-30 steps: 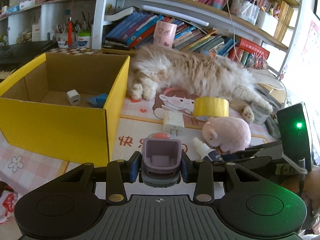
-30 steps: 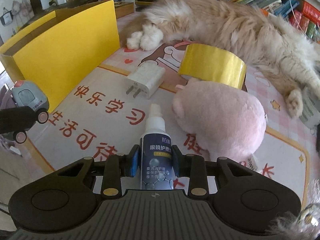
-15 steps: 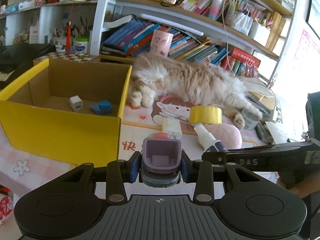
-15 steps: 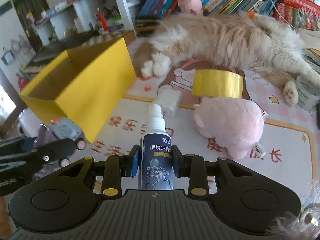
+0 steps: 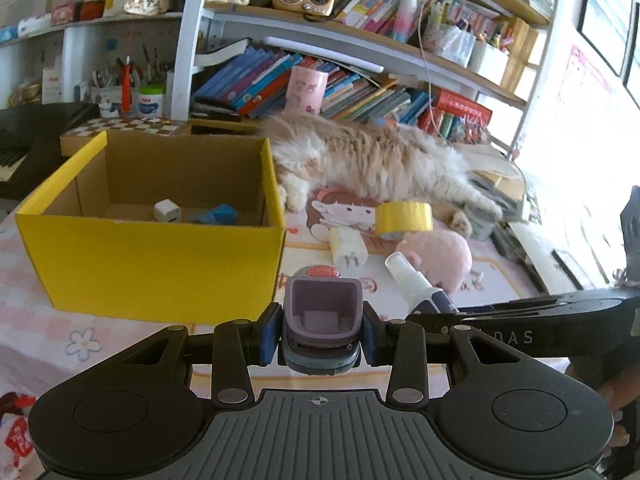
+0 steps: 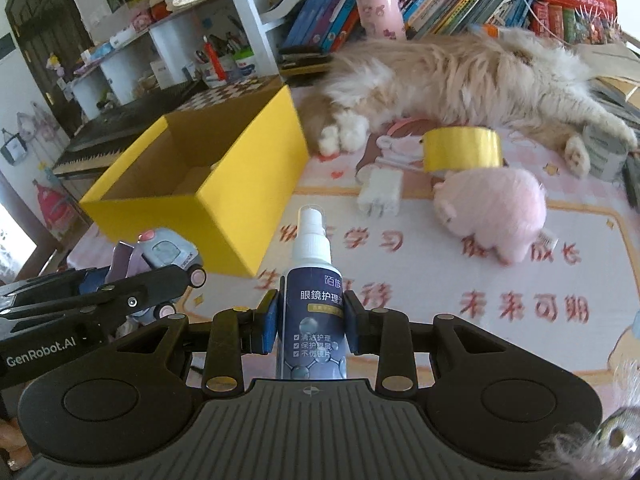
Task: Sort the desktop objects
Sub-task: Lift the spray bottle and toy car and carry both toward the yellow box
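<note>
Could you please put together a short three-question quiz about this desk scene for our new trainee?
1. True or false: the yellow box is empty.
2. What does the right tool hold? A) tape roll B) spray bottle C) plush pig
3. Which item lies on the mat between the box and the pink plush?

Key:
1. False: a small white charger and a blue object lie inside.
2. B, the spray bottle.
3. The white plug adapter.
</note>
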`<act>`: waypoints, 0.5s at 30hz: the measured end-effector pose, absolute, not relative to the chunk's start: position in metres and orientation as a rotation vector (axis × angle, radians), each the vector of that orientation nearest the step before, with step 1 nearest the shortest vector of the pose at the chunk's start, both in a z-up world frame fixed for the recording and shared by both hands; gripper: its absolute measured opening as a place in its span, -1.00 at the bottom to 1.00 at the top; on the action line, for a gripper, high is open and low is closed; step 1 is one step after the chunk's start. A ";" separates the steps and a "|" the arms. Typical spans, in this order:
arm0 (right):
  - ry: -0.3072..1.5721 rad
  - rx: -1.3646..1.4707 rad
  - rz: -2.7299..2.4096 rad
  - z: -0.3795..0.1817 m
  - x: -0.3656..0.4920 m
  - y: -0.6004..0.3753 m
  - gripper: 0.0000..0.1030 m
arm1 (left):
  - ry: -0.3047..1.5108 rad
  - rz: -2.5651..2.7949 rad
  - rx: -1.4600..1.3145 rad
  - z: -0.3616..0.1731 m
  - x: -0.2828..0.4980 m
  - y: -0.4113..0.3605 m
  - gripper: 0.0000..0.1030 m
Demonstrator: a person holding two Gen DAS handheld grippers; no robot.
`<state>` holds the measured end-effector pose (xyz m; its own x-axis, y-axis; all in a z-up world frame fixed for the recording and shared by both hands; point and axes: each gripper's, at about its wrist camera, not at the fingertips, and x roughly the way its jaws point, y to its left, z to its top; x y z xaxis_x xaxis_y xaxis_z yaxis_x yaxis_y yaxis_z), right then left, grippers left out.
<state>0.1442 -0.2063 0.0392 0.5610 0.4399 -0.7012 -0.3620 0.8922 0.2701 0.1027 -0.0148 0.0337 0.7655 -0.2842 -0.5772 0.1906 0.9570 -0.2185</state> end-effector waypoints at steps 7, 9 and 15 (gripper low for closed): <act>0.863 0.096 0.443 0.037 0.117 -0.183 -0.42 | 0.670 -0.288 -0.148 0.030 0.085 0.009 -0.25; 0.870 0.099 0.436 0.036 0.109 -0.178 -0.42 | 0.675 -0.300 -0.141 0.029 0.079 0.014 -0.25; 0.882 0.111 0.415 0.031 0.085 -0.161 -0.42 | 0.688 -0.336 -0.119 0.027 0.060 0.026 -0.25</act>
<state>0.0848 -0.1614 0.0313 0.5622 0.3967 -0.7257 -0.3061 0.9149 0.2631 0.0603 0.0256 0.0266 0.7209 -0.3425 -0.6025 0.2645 0.9395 -0.2176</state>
